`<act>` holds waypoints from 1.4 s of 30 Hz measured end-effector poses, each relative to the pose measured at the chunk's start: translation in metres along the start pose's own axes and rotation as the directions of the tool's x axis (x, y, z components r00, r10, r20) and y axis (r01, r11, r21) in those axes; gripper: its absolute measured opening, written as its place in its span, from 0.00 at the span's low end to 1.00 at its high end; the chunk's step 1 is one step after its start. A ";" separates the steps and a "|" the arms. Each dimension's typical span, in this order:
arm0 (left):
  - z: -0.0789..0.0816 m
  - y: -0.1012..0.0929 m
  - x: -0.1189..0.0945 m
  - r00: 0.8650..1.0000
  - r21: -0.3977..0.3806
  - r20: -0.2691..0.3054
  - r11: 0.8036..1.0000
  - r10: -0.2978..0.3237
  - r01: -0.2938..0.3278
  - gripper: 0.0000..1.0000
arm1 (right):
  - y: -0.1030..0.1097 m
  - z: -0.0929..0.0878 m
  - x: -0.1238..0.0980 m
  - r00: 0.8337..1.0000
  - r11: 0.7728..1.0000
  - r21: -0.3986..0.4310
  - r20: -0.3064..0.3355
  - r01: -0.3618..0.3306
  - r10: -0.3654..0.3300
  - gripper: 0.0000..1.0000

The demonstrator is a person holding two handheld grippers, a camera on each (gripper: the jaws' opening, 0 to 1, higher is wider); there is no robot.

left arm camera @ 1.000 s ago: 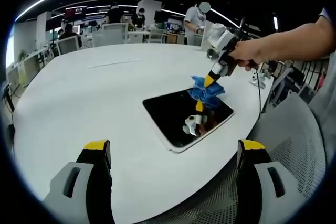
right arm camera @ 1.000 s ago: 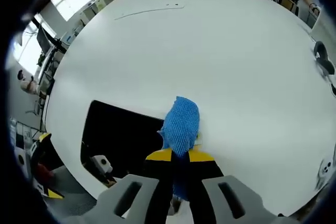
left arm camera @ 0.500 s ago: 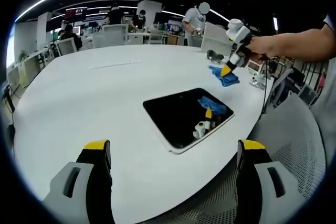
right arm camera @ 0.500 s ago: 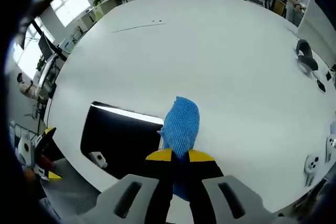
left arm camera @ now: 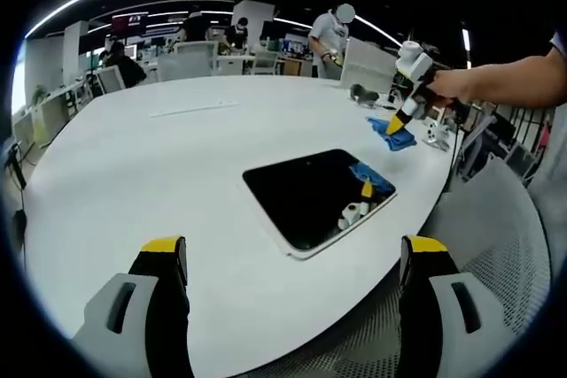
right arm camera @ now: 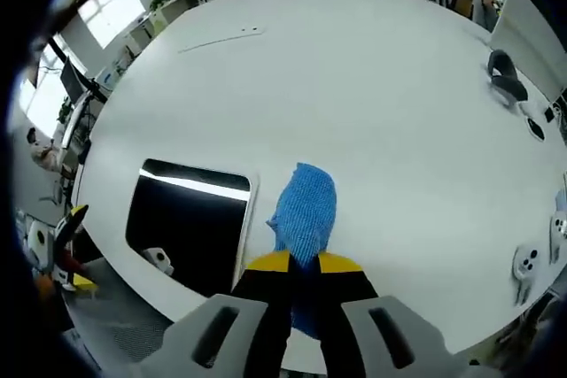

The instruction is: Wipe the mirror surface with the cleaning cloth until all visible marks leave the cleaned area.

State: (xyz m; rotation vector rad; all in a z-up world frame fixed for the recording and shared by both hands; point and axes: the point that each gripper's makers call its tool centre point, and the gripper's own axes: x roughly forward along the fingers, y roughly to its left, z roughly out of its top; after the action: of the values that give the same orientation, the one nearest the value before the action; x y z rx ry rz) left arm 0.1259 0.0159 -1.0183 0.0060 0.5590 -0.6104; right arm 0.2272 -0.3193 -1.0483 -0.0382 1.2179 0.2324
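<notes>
I have the blue microfibre cleaning cloth (right arm camera: pixel 304 212) pinched tight between the yellow-tipped fingers (right arm camera: pixel 282 263) of my right gripper (right arm camera: pixel 303 265), a fold of it sticking out ahead of the tips. In the left gripper view the same cloth (left arm camera: pixel 396 135) hangs from that gripper (left arm camera: pixel 395 126), held up over the far edge of the round white table (left arm camera: pixel 151 165), well clear of the glass. The flat rectangular mirror with a thin white border (left arm camera: pixel 317 195) lies on the table near its front edge; its dark face reflects the cloth and the gripper above it. In the right gripper view the mirror (right arm camera: pixel 184 222) sits off to the left of the cloth, just beside it in the picture but not under it.

My left gripper (left arm camera: pixel 292 258) hangs low in front of the table with its fingers (left arm camera: pixel 165 256) wide apart and nothing between them.

I judge this a lifted pause in the wiping, cloth off the surface. I can't make out any marks on the glass from here; reflections cover much of it, so I can't call it clean. If any marks are left, the next move calls for bringing the cloth across and down flat onto the mirror, pressing lightly enough that the mirror does not slide, and stroking over the parts I can't vouch for.
</notes>
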 end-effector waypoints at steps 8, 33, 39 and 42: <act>-0.001 0.002 0.000 1.000 -0.006 -0.004 1.000 0.009 -0.009 0.99 | -0.008 -0.022 0.032 0.998 1.000 0.000 -0.061 -0.002 0.002 0.05; 0.005 0.002 -0.004 1.000 -0.023 0.022 1.000 0.014 -0.013 0.99 | -0.010 -0.018 0.006 0.988 0.975 -0.213 0.118 -0.068 0.095 0.28; 0.010 0.005 -0.006 0.998 -0.022 0.045 0.999 0.033 -0.032 0.99 | -0.022 -0.013 -0.028 0.957 0.966 -0.250 0.259 -0.062 0.129 0.46; 0.013 0.005 -0.009 0.998 -0.037 0.056 0.999 0.027 -0.025 0.99 | -0.024 -0.010 -0.044 0.926 0.959 -0.275 0.342 -0.067 0.163 0.54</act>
State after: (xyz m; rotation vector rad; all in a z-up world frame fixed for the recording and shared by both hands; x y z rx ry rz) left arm 0.1290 0.0228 -1.0034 -0.0382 0.5148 -0.5730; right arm 0.2084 -0.3507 -1.0134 -0.1444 0.8160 0.4812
